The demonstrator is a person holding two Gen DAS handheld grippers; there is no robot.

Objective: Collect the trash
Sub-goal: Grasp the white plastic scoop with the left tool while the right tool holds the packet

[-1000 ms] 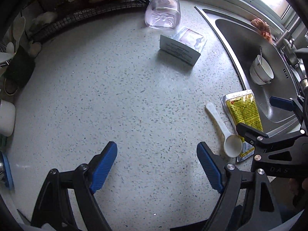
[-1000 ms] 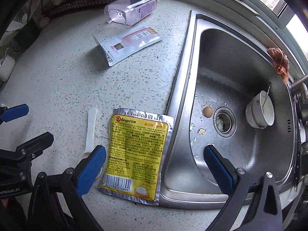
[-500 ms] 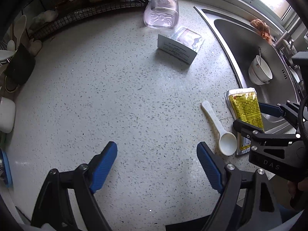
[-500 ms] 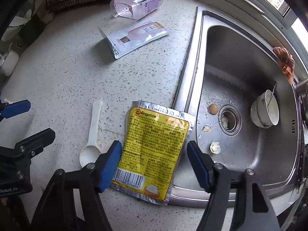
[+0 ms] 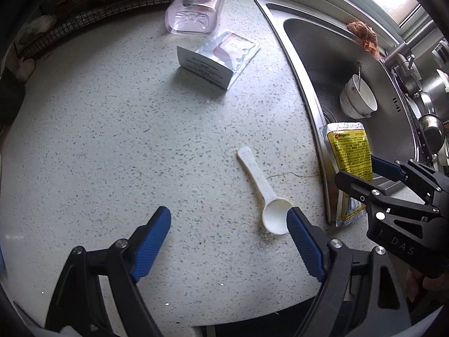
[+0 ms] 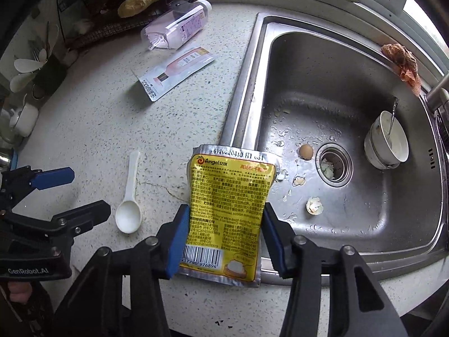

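A yellow foil packet (image 6: 230,185) lies across the counter edge and the sink rim (image 6: 244,84). My right gripper (image 6: 224,210) is closing around it, and both blue pads touch its long sides; the left wrist view shows the packet (image 5: 350,146) tipped up between those fingers. To its left lies a white plastic spoon (image 6: 130,193). My left gripper (image 5: 228,216) hangs open over the speckled counter, its right fingertip beside the bowl of the spoon (image 5: 261,185), nothing between its pads. A flat product box (image 6: 176,73) and a clear pink bottle (image 6: 176,28) lie farther back.
The steel sink holds a white bowl (image 6: 387,143) with a spoon in it, an egg (image 6: 306,151) and eggshell pieces (image 6: 314,205) near the drain. An orange cloth (image 6: 401,64) hangs at the sink's far corner. A wire rack (image 5: 84,14) lines the back wall.
My right gripper's jaws have narrowed from wide open until they touch the yellow packet's sides, and the packet's far end has tipped up. My left gripper has shifted towards the spoon.
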